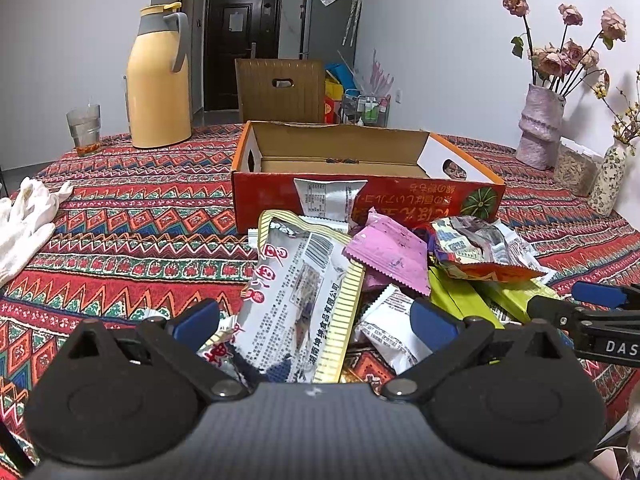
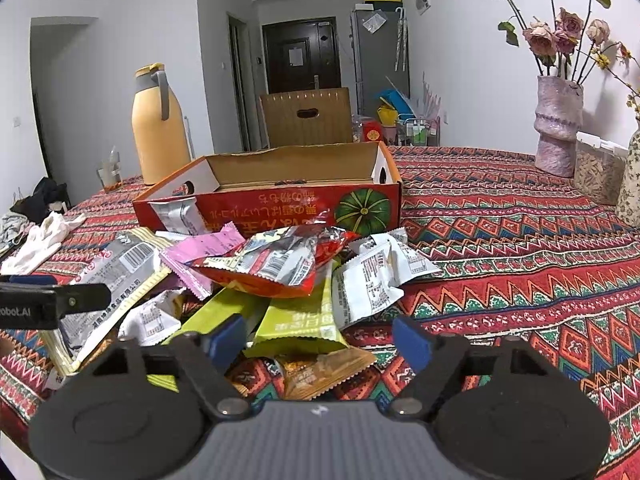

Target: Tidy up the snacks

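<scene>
A pile of snack packets lies on the patterned tablecloth in front of an open red cardboard box point(image 1: 360, 196) point(image 2: 280, 200), which looks empty. My left gripper point(image 1: 316, 320) is open, its fingers on either side of a long silver-and-yellow packet point(image 1: 300, 300) point(image 2: 108, 276). A pink packet point(image 1: 388, 252) point(image 2: 200, 252), an orange-and-silver packet point(image 1: 472, 252) point(image 2: 276, 264), green packets point(image 1: 468, 296) point(image 2: 296, 320) and white packets point(image 2: 376, 276) lie beside it. My right gripper point(image 2: 320, 340) is open over the green packets and a small orange packet point(image 2: 320, 372).
A yellow thermos point(image 1: 160, 80) point(image 2: 158, 128) and a glass point(image 1: 85, 128) stand at the back left. White gloves point(image 1: 24, 224) point(image 2: 40, 240) lie at the left. A pink vase with dried roses point(image 1: 540, 128) point(image 2: 558, 128) and a seed jar point(image 2: 598, 172) stand at the right.
</scene>
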`<state>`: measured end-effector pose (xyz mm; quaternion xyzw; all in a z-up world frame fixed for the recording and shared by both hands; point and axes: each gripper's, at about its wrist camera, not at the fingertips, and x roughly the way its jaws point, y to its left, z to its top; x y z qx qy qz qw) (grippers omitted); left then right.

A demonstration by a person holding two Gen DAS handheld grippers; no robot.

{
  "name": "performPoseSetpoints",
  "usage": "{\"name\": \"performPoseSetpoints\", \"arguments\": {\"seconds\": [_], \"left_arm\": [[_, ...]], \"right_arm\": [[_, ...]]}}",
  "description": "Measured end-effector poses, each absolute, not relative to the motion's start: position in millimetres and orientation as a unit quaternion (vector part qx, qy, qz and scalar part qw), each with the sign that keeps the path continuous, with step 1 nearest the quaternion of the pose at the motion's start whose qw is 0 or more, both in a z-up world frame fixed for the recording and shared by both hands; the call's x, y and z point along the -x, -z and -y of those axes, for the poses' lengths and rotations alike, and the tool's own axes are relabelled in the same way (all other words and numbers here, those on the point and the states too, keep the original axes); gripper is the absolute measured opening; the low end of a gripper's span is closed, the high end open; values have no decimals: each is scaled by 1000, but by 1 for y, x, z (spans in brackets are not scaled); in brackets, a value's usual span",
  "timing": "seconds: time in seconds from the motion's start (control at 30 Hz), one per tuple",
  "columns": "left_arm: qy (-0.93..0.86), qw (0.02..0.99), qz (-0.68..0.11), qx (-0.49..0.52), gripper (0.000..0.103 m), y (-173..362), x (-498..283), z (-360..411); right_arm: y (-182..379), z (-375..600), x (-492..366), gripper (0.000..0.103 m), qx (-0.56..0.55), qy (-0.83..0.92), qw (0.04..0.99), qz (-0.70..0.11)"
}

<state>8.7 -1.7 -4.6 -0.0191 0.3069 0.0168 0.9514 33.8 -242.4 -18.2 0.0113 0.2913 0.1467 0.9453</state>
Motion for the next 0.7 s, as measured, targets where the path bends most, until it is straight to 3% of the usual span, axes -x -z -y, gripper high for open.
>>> {"name": "performPoseSetpoints", "arguments": {"seconds": [0.2, 0.33, 0.7], "left_arm": [[-20, 950, -309, 27, 103, 3, -10, 0], [-26, 957, -289, 17, 103, 3, -8, -2], [-31, 954, -297, 26, 103, 2, -5, -4]], "right_arm": [[14, 233, -45, 71, 12, -158, 943, -292], [16, 222, -62, 56, 41, -168, 932, -320], [27, 202, -96, 41, 78, -173, 910, -367]]}}
